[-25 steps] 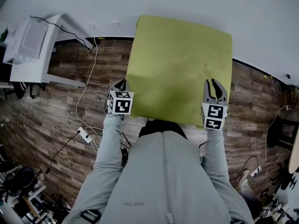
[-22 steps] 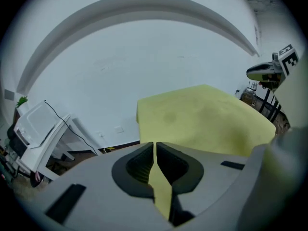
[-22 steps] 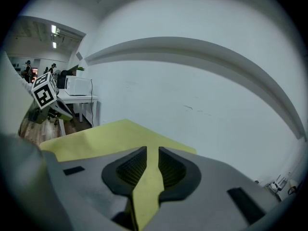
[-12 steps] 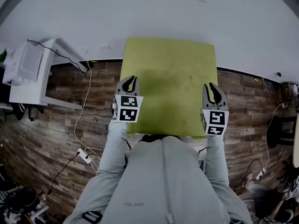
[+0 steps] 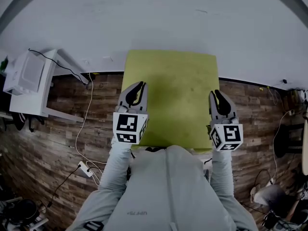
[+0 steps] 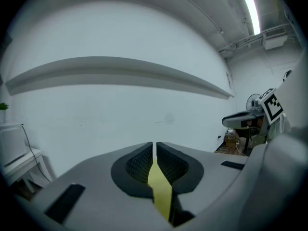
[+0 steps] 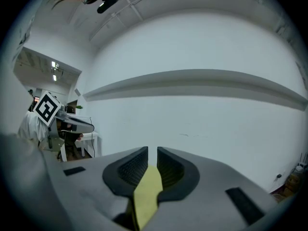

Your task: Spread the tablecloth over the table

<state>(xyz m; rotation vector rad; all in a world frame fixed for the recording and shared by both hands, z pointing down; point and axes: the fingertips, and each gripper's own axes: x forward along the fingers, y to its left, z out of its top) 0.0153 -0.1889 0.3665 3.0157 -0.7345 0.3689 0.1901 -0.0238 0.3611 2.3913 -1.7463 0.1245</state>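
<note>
Well left of the tablecloth [image 5: 175, 95] I see a small white tabletop [image 5: 52, 61] carrying a white box [image 5: 21, 73]. Between it and the tablecloth, a white cable [image 5: 89, 109] trails across the wooden floor [image 5: 53, 129].

My left hand-held gripper [image 5: 138, 87] sits at the tablecloth's near left corner. In the left gripper view its jaws are nearly together, pinching a thin fold of the yellow-green fabric.

The tablecloth itself is stretched out flat between the two grippers in front of me. Its far edge reaches the foot of the white wall [image 5: 159, 18].

At the tablecloth's near right corner, my right hand-held gripper [image 5: 217, 96] is clamped narrow on another fold of the same fabric. Both grippers point toward the wall beyond the tablecloth.
</note>
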